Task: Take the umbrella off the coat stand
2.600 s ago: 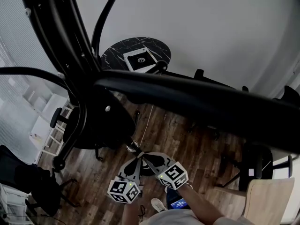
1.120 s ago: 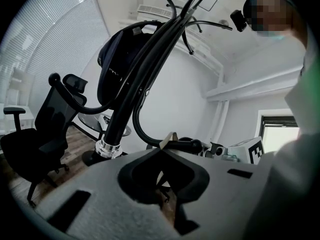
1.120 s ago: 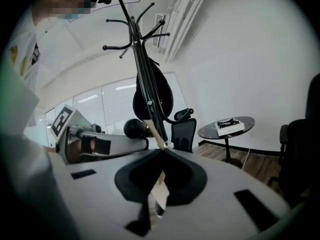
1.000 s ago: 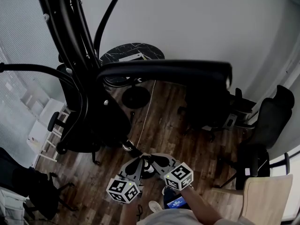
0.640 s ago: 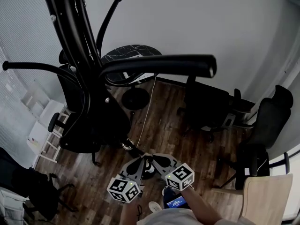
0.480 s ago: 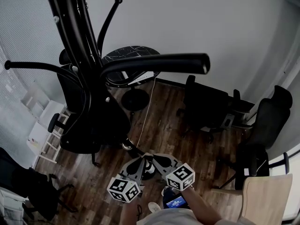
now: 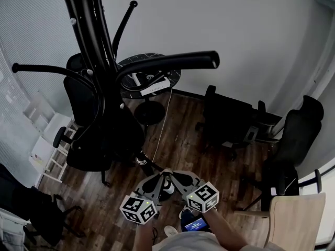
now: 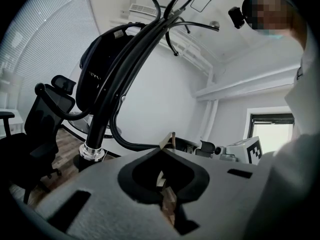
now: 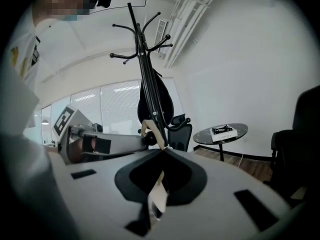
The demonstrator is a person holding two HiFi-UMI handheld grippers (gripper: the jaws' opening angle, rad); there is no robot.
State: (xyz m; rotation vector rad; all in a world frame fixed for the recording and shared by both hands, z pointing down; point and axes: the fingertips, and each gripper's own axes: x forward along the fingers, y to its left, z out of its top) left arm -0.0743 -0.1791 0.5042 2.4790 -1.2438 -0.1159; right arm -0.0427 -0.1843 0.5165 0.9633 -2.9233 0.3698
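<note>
The black coat stand (image 7: 97, 51) rises at upper left in the head view, one thick arm (image 7: 167, 61) reaching right close to the camera. A bulky black thing (image 8: 107, 59) hangs against the pole, also seen in the right gripper view (image 9: 156, 96); I cannot tell whether it is the umbrella. Both grippers hang low at the bottom centre, tips nearly touching each other, well short of the stand. The left gripper (image 7: 157, 181) (image 8: 170, 136) is shut with nothing in it. The right gripper (image 7: 174, 179) (image 9: 150, 129) is shut and empty too.
A round dark table (image 7: 125, 67) with a white box stands behind the stand. Black office chairs (image 7: 230, 119) (image 7: 296, 135) are on the right, another (image 7: 78, 140) at the stand's foot. A light wooden chair (image 7: 298, 224) is at bottom right; white shelves (image 7: 47, 140) at left.
The head view has drawn back from the stand: the thick arm that filled the frame now looks smaller and higher. Both grippers stayed shut, low and together.
</note>
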